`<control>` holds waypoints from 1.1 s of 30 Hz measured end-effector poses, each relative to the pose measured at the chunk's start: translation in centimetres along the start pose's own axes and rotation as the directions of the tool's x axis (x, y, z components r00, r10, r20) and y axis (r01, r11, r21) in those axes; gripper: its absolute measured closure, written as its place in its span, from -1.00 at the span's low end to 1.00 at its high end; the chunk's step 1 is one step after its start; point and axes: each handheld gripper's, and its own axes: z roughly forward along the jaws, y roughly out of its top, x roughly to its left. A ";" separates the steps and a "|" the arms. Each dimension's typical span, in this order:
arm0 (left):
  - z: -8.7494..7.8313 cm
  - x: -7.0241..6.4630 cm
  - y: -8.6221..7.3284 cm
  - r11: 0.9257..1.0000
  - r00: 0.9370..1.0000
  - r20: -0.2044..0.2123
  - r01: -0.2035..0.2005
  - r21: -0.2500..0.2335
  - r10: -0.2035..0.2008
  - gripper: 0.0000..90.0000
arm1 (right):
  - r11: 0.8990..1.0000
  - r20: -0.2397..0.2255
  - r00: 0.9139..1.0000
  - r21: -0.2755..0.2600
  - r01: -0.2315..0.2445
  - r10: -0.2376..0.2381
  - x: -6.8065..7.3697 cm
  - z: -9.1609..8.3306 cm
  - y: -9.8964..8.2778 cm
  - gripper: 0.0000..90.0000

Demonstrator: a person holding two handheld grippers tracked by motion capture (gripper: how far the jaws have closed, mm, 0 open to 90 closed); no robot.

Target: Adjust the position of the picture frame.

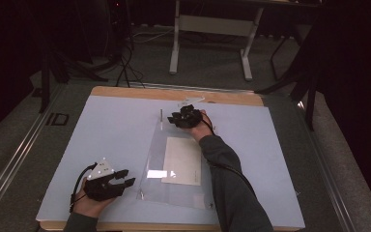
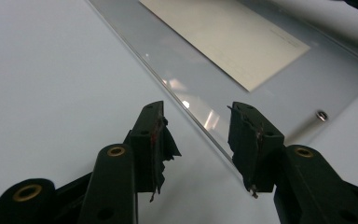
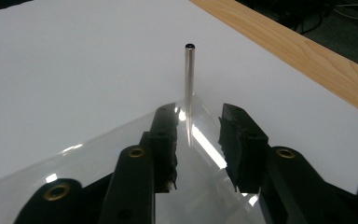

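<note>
A clear sheet (image 1: 174, 169) lay flat on the table (image 1: 101, 130), paper (image 1: 182, 159) under it. The left gripper (image 1: 125, 178) stood spread at its near edge. The right gripper (image 1: 176, 117), spread, flanked the upright pin (image 3: 189, 88) at the far corner.

1. I can read "ID" in large dark letters on the grey floor (image 1: 58, 119) left of the table (image 1: 125, 92).
2. The paper sheet (image 1: 183, 159) under the clear panel (image 1: 174, 193) carries faint print I can't make out.
</note>
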 end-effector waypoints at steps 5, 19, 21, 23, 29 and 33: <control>-0.1 -0.9 -0.8 1.000 1.000 0.018 -0.019 0.022 0.019 0.24 | 1.000 -0.007 1.000 -0.004 -0.007 0.007 0.1 1.0 0.6 0.52; 0.9 -2.1 -1.0 0.996 0.997 0.051 -0.061 0.072 0.058 0.37 | 1.000 0.005 1.000 0.009 -0.019 0.019 0.4 3.2 1.6 0.54; 0.8 -2.1 -1.1 0.996 0.997 0.053 -0.059 0.067 0.056 0.36 | 1.000 0.005 1.000 0.006 -0.031 0.031 0.3 3.5 1.6 0.54; 0.6 -2.1 -1.2 0.996 0.996 0.066 -0.057 0.065 0.053 0.34 | 1.000 -0.004 1.000 0.006 -0.028 0.028 0.4 3.6 1.6 0.54; 0.7 -2.4 -1.4 0.994 0.992 0.106 -0.080 0.072 0.072 0.33 | 0.999 0.001 1.000 0.012 -0.031 0.031 0.3 3.7 1.6 0.56; 1.5 -3.3 -1.0 0.991 0.986 0.127 -0.114 0.068 0.104 0.33 | 0.999 0.010 0.999 0.011 -0.036 0.036 0.1 4.0 1.6 0.59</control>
